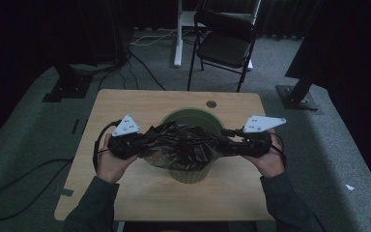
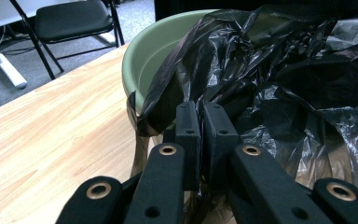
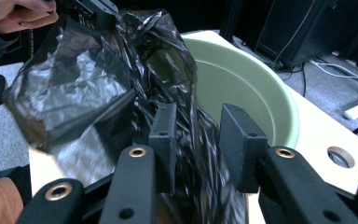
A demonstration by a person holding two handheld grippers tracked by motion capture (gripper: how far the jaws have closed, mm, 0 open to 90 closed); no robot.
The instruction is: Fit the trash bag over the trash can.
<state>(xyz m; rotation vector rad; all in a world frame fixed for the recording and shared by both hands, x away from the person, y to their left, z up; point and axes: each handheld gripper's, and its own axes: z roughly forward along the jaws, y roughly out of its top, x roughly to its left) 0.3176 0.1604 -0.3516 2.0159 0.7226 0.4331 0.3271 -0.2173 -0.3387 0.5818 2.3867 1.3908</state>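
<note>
A black plastic bin bag (image 1: 183, 145) is lying draped over the near rim of a green plastic bin (image 1: 193, 118), which is standing in the middle of the wooden counter (image 1: 140, 101). The left claw (image 1: 142, 141) is gripping the bag's left edge; in the left gripper view its 2 jaws are standing almost together, clamped on a fold of the film (image 2: 168, 107) beside the bin's rim (image 2: 135, 60). The right claw (image 1: 221, 144) is sitting at the bag's right edge. In the right gripper view its jaws are standing apart, with crumpled bag film (image 3: 191, 140) hanging loose between them, the pads not pressing on it. A black folding chair (image 1: 224, 41) is standing on the floor beyond the counter's far edge.
</note>
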